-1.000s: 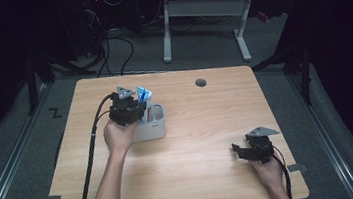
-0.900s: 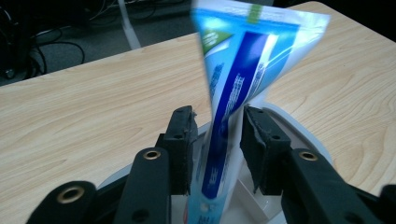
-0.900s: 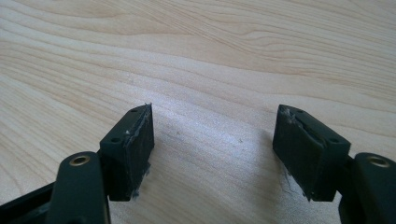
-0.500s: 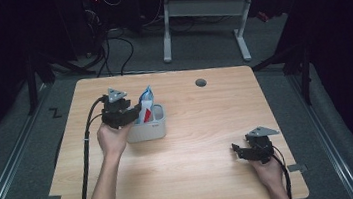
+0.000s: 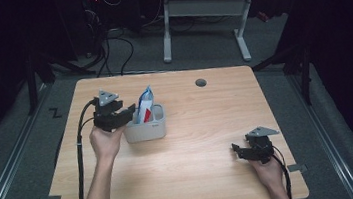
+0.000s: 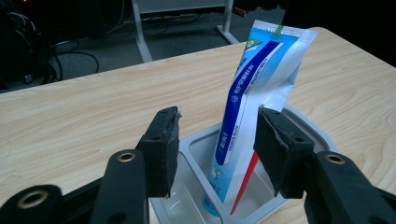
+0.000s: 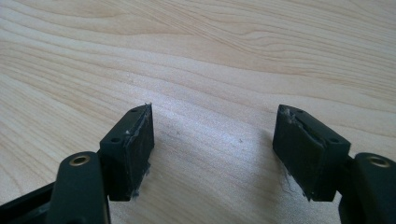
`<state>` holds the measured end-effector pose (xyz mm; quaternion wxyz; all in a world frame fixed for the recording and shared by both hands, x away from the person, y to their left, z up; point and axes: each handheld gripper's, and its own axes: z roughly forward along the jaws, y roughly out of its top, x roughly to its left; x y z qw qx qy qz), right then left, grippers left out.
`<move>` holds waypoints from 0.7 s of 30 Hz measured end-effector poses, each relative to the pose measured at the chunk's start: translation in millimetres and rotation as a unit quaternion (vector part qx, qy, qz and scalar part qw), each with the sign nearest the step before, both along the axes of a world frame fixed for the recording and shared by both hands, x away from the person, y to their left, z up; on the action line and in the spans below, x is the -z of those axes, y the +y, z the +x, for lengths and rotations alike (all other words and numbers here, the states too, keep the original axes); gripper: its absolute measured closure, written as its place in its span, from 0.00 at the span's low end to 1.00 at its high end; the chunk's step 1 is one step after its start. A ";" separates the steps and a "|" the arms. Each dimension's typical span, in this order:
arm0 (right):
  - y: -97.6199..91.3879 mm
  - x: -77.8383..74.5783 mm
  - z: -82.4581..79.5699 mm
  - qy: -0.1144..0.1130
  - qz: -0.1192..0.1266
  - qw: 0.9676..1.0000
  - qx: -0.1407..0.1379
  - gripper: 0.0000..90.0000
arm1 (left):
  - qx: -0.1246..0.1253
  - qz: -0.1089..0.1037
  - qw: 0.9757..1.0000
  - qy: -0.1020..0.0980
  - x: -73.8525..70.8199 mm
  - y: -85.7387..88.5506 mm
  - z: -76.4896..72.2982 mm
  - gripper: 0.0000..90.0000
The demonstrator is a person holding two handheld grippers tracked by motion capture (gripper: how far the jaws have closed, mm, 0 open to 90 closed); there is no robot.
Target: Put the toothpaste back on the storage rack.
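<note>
Toothpaste tube [image 6: 254, 93] upright in grey bin [image 6: 306, 128]; my left tongs [image 6: 217, 149] released, astride it. Right tongs [image 7: 212, 149] released over worktop [image 5: 210, 151], idle. Next, likely: clench on tube.

We take the tub [image 5: 148, 130] as our landmark; it sits on the table [image 5: 198, 177], toward the left half and a little behind the middle. In the tub a toothpaste tube [image 6: 252, 93] stands tilted, with a thin stick [image 6: 243, 179] beside it. The left gripper [image 5: 111, 114] is just left of the tub. The right gripper [image 5: 255, 148] lies well to the tub's right and nearer us. A round hole [image 5: 201, 82] is behind the tub, to its right.
</note>
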<state>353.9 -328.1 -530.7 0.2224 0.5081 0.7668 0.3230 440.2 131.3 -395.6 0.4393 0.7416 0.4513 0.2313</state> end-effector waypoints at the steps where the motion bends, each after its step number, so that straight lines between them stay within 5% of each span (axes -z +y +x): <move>1: 0.0 0.0 0.0 0.000 0.000 1.000 0.000 0.33 | 0.000 0.000 1.000 0.000 0.0 0.0 0.0 0.56; 21: 0.3 0.1 -0.2 -0.001 -0.001 1.000 -0.001 0.33 | -0.017 -0.015 1.000 -0.001 -0.9 21.9 -8.5 0.54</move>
